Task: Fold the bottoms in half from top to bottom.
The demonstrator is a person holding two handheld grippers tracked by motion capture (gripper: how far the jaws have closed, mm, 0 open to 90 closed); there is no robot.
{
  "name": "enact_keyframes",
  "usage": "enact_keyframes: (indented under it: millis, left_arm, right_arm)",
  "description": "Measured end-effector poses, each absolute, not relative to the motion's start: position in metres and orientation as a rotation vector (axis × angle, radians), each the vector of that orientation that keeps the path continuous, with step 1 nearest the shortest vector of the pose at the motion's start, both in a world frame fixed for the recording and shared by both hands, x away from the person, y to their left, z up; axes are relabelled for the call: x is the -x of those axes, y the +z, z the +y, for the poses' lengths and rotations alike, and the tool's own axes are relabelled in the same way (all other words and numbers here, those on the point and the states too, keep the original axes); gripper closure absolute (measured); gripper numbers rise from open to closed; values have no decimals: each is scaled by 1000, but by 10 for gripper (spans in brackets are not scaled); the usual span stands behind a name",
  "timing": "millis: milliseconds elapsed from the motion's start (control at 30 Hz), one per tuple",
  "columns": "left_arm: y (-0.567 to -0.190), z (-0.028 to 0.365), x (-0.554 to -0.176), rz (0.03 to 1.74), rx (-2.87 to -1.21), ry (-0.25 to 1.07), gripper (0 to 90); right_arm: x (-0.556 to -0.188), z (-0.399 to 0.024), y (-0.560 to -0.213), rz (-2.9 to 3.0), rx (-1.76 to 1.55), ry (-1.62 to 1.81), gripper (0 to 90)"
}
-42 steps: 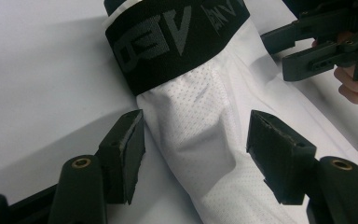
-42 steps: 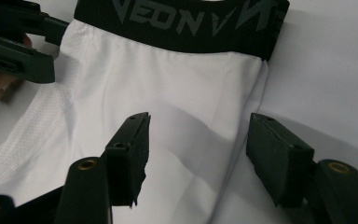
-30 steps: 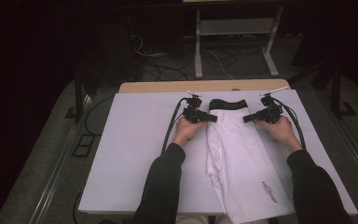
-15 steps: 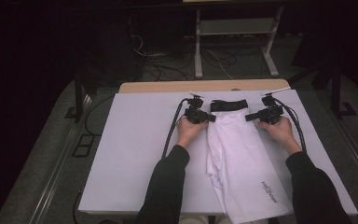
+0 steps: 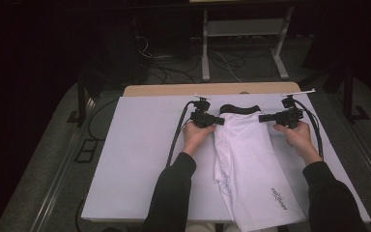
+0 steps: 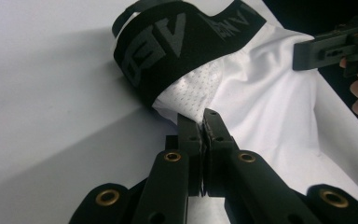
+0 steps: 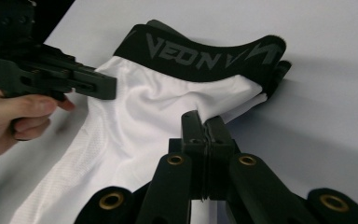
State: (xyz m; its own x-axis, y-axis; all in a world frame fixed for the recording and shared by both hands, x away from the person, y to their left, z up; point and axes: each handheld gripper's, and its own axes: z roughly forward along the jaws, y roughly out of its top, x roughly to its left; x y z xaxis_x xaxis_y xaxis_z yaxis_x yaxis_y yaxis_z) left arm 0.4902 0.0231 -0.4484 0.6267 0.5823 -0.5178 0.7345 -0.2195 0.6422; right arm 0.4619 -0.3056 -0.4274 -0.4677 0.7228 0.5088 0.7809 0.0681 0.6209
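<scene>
Jaws of the left gripper [image 6: 204, 122] are pressed together on a pinch of white mesh fabric just under the black waistband [image 6: 168, 42] of the shorts [image 5: 251, 169]; those of the right gripper [image 7: 203, 122] have just finished closing too and nip the white cloth at the opposite waist corner. Both grips sit at the sides of the garment's top edge.

The shorts lie flat on the white table cover [image 5: 135, 159], long axis running from the person toward the far edge, waistband at the far end, leg hem near the person. Each gripper points inward across the table toward the other, the hands behind them and dark-sleeved forearms reaching forward.

The waistband reads "VEON" in grey letters; a small dark logo near the hem is too small to read.
</scene>
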Motion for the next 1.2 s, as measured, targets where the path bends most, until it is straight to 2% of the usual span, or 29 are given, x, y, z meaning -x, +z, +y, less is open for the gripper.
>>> enact_keyframes:
  millis: [1200]
  left_arm:
    - [-421, 28, -454, 984, -1874, -221, 862]
  right_arm:
    - [-427, -311, -426, -2220, 1543, -1518, 879]
